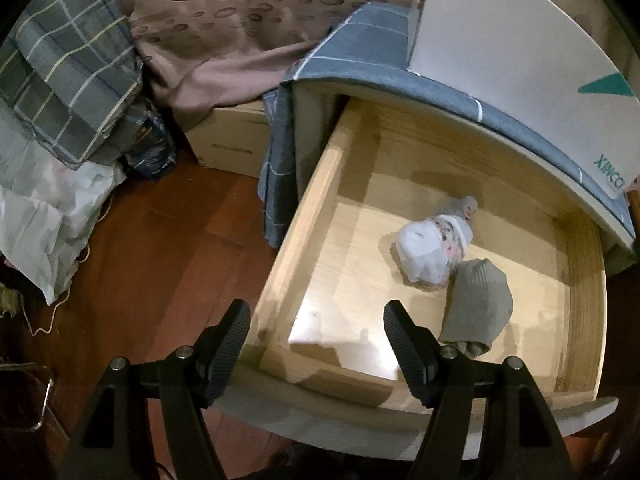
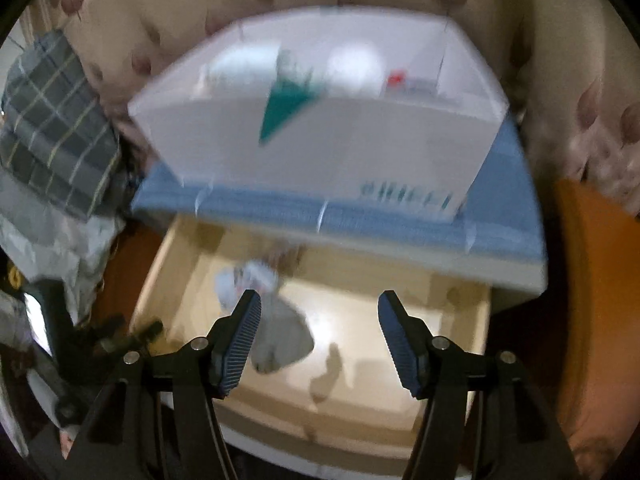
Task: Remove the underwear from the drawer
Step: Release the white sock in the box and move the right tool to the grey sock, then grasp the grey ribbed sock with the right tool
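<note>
The light wooden drawer (image 1: 312,200) is pulled open. Inside lie a rolled white patterned underwear bundle (image 1: 432,246) and a folded grey-green ribbed piece (image 1: 478,304), touching each other. My left gripper (image 1: 316,320) is open and empty above the drawer's front left corner, short of the clothes. In the blurred right wrist view the drawer (image 2: 452,312) shows the white bundle (image 2: 248,280) and the grey piece (image 2: 284,340). My right gripper (image 2: 320,312) is open and empty above the drawer's front, with the grey piece beside its left finger (image 2: 240,340).
A white box (image 1: 520,52) stands on the blue cloth (image 1: 372,52) that covers the cabinet top. Left of the cabinet are a cardboard box (image 1: 232,140), plaid bedding (image 1: 72,64), a white plastic bag (image 1: 44,220) and wooden floor (image 1: 160,248). My left gripper's body (image 2: 104,344) shows at the left of the right view.
</note>
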Motion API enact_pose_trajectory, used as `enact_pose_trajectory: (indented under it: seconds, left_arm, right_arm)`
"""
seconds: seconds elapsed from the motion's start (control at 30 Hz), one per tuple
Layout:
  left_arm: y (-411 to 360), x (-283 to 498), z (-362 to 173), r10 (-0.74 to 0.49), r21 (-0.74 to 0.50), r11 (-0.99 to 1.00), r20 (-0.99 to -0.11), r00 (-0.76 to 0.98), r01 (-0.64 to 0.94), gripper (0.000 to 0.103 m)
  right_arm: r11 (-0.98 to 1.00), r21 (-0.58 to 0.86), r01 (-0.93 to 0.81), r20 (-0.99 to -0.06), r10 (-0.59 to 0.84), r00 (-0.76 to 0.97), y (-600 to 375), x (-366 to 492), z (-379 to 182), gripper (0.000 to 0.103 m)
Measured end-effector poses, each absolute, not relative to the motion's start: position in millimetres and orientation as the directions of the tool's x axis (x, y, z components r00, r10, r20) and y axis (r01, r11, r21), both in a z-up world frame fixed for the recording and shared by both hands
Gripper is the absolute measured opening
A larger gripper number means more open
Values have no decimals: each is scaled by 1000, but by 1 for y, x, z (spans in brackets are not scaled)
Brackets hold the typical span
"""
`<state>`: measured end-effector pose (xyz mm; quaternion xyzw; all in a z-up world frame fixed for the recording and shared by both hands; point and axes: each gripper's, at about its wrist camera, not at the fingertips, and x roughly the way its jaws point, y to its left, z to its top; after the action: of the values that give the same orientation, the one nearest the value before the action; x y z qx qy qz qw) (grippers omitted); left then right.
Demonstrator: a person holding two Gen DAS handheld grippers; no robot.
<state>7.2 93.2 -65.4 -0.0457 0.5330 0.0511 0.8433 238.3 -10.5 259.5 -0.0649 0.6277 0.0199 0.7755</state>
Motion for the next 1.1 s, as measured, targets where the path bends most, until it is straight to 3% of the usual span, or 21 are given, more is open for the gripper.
enact_pose_trajectory:
  seconds: [0.4,0.8,1.1]
  left_arm:
    - [96,7,-64,22,-38,990,-905,424,-133,71]
    - [94,11,-66,9,-46,991,-912,411,-124,71]
    - [91,12,-68,10,-40,993,-915,403,-115,71]
  right_arm:
    - [997,-12,-77,-1000,-14,-20,3,234,156,59]
    - [966,-128,-224,-973,-166,-160,34,244,82,59]
    - [965,-138,-224,-954,-190,-233,19,242,68,52]
